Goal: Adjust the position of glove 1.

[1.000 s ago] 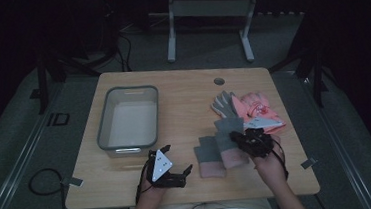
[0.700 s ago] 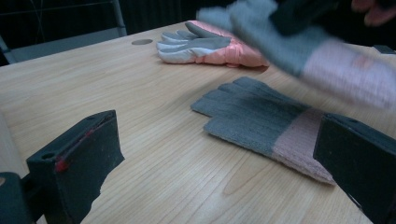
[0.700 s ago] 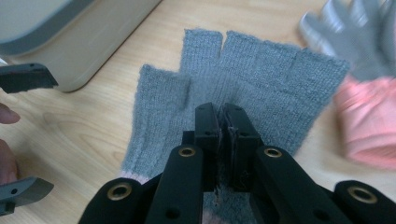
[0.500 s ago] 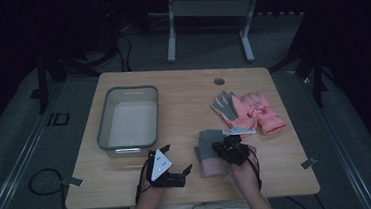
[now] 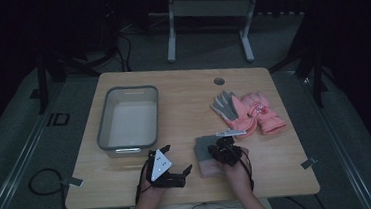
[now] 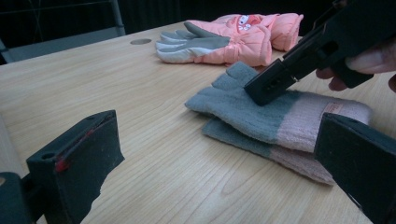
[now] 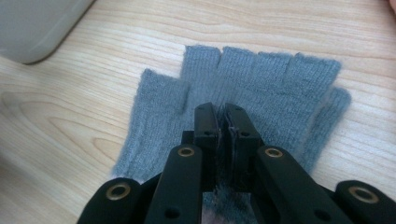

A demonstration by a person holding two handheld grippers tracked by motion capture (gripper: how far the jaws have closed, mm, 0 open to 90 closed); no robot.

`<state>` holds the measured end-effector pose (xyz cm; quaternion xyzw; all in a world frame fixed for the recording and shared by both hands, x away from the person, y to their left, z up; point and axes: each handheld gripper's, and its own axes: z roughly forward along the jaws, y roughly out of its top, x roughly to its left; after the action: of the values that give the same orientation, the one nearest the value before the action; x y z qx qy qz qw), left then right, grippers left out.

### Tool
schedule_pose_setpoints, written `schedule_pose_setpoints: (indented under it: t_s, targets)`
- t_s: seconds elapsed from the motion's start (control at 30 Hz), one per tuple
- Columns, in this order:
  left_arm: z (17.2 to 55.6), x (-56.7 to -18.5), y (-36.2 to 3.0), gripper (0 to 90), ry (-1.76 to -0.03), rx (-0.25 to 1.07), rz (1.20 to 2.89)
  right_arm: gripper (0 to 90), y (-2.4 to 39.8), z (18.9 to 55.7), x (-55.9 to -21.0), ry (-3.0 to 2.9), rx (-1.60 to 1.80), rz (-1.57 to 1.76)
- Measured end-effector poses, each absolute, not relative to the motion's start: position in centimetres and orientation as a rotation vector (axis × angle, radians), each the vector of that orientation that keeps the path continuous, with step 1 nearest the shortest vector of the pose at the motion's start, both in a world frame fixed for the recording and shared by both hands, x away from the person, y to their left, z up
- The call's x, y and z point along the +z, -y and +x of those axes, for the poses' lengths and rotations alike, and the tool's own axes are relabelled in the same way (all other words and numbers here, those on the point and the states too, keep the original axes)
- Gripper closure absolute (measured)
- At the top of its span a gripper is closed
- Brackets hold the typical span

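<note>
The right gripper (image 7: 223,114) is seen with its jaws pressed together, pinching the knit of the grey and pink fingerless gloves (image 7: 243,88), which lie stacked flat on the worktop (image 5: 182,92) directly beneath it. Beside them, the left gripper (image 5: 174,161) is held with its jaws spread wide and nothing between them. Beyond the right gripper, pink ski gloves (image 5: 250,110) are laid; further to its left, a grey bin (image 5: 104,127) is placed.

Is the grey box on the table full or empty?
Empty. From the high view the grey bin shows only its bare pale bottom; both pairs of gloves lie on the table outside it.
</note>
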<state>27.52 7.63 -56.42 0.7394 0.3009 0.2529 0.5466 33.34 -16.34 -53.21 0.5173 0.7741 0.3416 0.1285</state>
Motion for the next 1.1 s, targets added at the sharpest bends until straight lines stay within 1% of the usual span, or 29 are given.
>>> schedule_pose_setpoints:
  t_s: [0.2,0.43,0.57,0.67,0.77,0.9,0.97,1.1]
  targets:
    - [27.5,-56.4,-7.6,0.5,-0.714,0.599,1.753,81.8,16.2,33.2,-53.7,-2.245,0.981,1.492]
    - [27.5,-56.4,-7.6,0.5,-0.711,0.602,1.764,74.4,16.3,33.1,-53.6,-2.247,0.998,1.466]
    - [27.5,-56.4,-7.4,0.4,-0.732,0.621,1.752,70.6,16.5,32.9,-52.8,-2.261,1.016,1.418]
    - [27.6,-56.4,-7.4,0.4,-0.744,0.622,1.754,64.3,17.2,33.0,-51.8,-2.281,1.040,1.372]
    - [27.7,-56.4,-7.4,0.5,-0.724,0.596,1.783,64.1,18.1,33.4,-50.9,-2.303,1.022,1.357]
    - [27.6,-56.3,-7.1,0.6,-0.763,0.582,1.835,57.2,19.8,33.8,-49.9,-2.294,1.074,1.305]
    - [27.6,-56.3,-7.1,2.7,-0.777,0.586,1.840,56.4,20.6,34.1,-49.4,-2.297,1.098,1.278]
    - [27.6,-55.5,-6.7,3.1,-0.784,0.522,1.875,53.2,21.9,34.6,-48.5,-2.295,1.171,1.179]
